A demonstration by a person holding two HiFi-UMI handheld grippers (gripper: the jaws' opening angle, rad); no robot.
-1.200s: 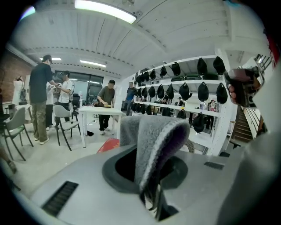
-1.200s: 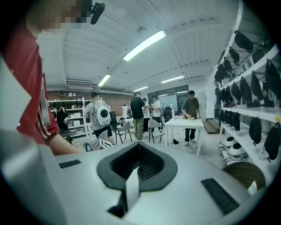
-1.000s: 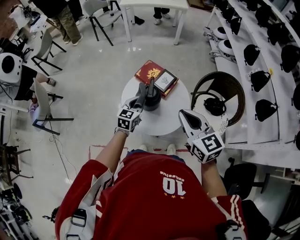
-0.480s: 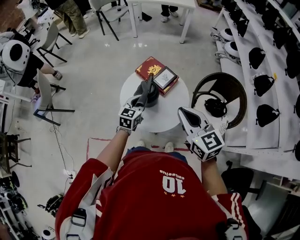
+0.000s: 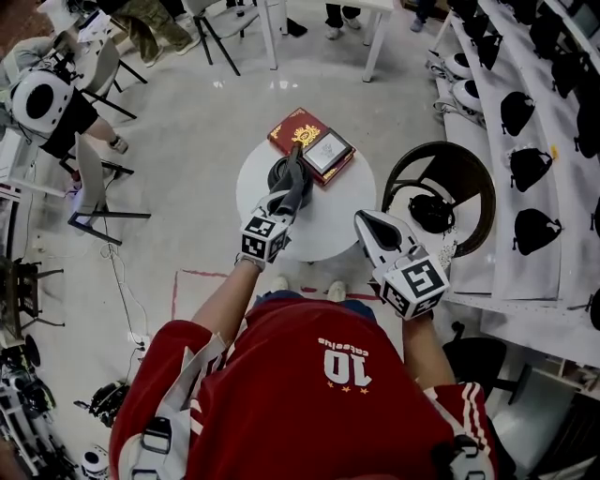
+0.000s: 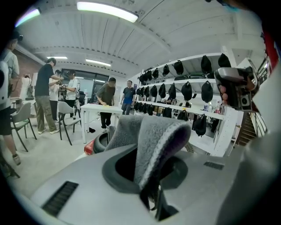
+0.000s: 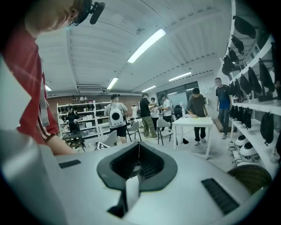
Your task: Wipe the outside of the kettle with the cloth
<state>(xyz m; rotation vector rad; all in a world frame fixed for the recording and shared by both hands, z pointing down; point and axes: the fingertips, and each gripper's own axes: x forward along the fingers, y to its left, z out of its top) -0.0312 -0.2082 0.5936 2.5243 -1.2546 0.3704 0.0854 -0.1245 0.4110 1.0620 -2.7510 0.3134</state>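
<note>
left claw (image 5: 289,187): clamped on grey cloth (image 6: 151,140)
kettle (image 5: 278,173): just beyond that claw's tip, slightly left of it
right claw (image 5: 370,228): jaws together, empty, well right of kettle

Round white table (image 5: 330,223) is standing on a pale glossy floor (image 5: 197,141), a red tape line (image 5: 202,275) running along its near side and a brown round-backed chair (image 5: 452,174) sitting just right of it. White shelves (image 5: 525,220) carrying rows of black bags (image 5: 528,169) are running further right of the table, and grey chairs (image 5: 89,183) are standing well to its left. Beyond it a white rectangular table (image 7: 193,122) is standing, with tube lights (image 6: 107,11) glowing overhead.
</note>
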